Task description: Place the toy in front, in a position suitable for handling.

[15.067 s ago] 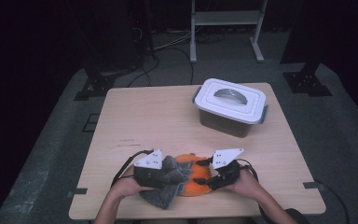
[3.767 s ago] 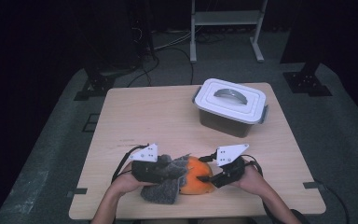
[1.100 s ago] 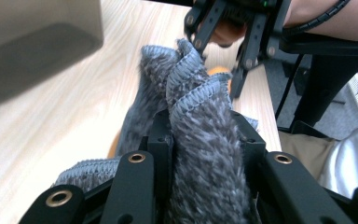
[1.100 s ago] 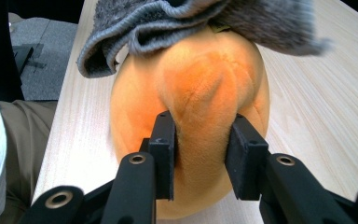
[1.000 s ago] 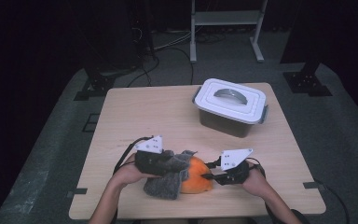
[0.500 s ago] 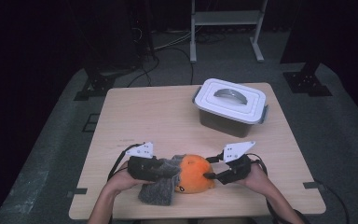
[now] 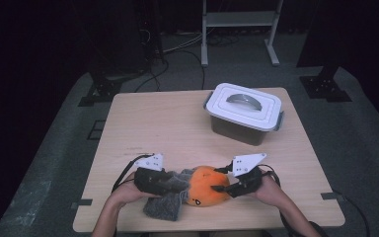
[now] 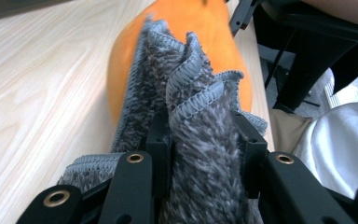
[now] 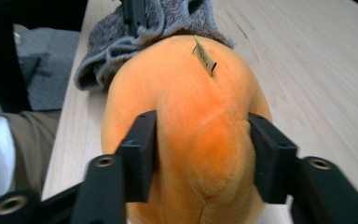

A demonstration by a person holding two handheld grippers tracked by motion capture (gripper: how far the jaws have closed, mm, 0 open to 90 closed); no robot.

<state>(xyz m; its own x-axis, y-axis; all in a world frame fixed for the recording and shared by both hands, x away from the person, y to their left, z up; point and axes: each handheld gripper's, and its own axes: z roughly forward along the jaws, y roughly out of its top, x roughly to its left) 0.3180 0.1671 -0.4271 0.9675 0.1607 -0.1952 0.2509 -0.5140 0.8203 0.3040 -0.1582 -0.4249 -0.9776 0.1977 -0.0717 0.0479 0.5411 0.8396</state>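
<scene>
Behind both clamped grippers, left (image 7: pixel 175 183) on cloth (image 7: pixel 164 206), right (image 7: pixel 221 188) on toy (image 7: pixel 205 185), stands a bin (image 7: pixel 244 112).

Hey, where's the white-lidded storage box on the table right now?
In the high view, the lidded storage box stands at the table's far right, lid on, well beyond the orange plush toy and grey cloth near the front edge.

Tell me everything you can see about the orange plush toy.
The orange plush toy is round, soft and velvety, with a small tan tag on top and a seam. It lies on the wooden table near its front edge. The right gripper squeezes it; a grey fluffy cloth, held by the left gripper, drapes against it.
</scene>
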